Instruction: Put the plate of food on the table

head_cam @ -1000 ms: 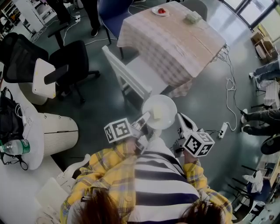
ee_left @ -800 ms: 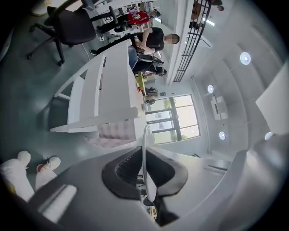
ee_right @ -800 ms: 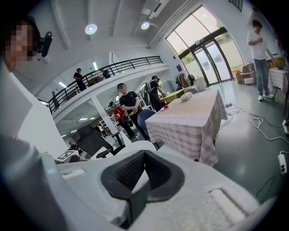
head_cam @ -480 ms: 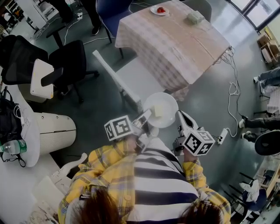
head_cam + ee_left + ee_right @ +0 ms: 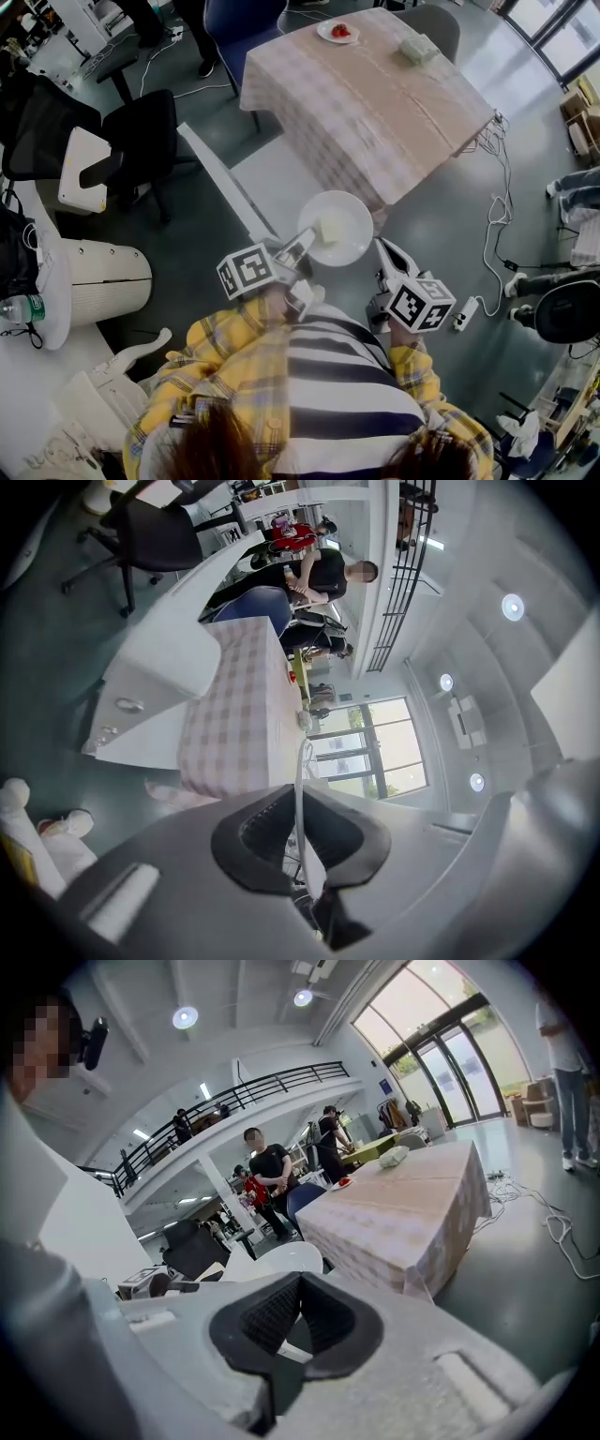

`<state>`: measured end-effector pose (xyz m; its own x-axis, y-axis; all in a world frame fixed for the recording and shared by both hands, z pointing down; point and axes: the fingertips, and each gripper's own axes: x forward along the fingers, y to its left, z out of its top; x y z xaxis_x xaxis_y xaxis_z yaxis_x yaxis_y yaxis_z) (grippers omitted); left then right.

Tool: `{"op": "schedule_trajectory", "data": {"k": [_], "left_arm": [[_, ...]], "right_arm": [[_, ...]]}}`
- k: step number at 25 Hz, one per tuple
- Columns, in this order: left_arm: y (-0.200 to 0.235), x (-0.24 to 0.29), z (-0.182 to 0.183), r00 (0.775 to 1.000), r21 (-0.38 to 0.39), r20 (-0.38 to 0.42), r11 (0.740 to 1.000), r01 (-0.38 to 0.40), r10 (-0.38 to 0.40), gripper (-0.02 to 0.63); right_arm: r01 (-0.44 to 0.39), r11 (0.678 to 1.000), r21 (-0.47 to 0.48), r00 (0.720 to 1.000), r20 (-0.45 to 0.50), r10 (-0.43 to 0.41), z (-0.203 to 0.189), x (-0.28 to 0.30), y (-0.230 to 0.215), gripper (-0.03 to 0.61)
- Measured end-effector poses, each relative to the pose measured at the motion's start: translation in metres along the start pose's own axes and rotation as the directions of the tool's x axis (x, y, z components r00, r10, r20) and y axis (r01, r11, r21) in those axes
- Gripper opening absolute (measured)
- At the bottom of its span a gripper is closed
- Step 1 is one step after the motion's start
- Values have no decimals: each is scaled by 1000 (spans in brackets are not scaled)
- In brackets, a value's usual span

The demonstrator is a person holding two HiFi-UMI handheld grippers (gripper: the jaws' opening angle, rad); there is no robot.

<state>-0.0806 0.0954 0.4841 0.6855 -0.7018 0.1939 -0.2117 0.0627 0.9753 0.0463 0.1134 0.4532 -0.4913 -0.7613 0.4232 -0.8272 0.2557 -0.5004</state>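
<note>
Both forearms, in yellow plaid sleeves, reach forward from the chest with the elbows bent and the two tools side by side. The left hand-held gripper (image 5: 302, 247) angles forward and to the right. In the left gripper view its pads are clamped on the thin near rim of a white plate (image 5: 357, 217), which shows edge-on between them. The plate is held level in the air above the floor, and a pale yellow piece of food (image 5: 330, 230) lies on it. The right hand-held gripper (image 5: 384, 251) points forward just beside the plate's right edge. Its pads are pressed together with nothing between them.

Just beyond the plate, to the left, stands a white chair (image 5: 246, 178). The worktop (image 5: 375, 103), covered by a checked cloth, begins right behind the plate at its near corner, so the plate is not on it. At the worktop's far-left corner sits a small dish with red food (image 5: 337, 31), and a pale green box (image 5: 418, 48) lies near the far-right edge. A black office chair (image 5: 141, 131) stands well off to the left.
</note>
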Motion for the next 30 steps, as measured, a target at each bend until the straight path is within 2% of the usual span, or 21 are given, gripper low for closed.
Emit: {"op": "schedule_trajectory", "data": {"k": [9, 22, 30], "left_arm": [[-12, 46, 21, 997, 7, 75, 1000, 7, -7, 5], [-10, 135, 63, 998, 81, 48, 996, -45, 41, 5], [-8, 187, 103, 997, 60, 53, 997, -58, 55, 5]], "right_arm": [[-30, 998, -51, 999, -17, 30, 30, 20, -27, -3], [-3, 999, -47, 999, -40, 1, 73, 79, -69, -3], [6, 999, -35, 998, -69, -9, 107, 123, -94, -3]]}}
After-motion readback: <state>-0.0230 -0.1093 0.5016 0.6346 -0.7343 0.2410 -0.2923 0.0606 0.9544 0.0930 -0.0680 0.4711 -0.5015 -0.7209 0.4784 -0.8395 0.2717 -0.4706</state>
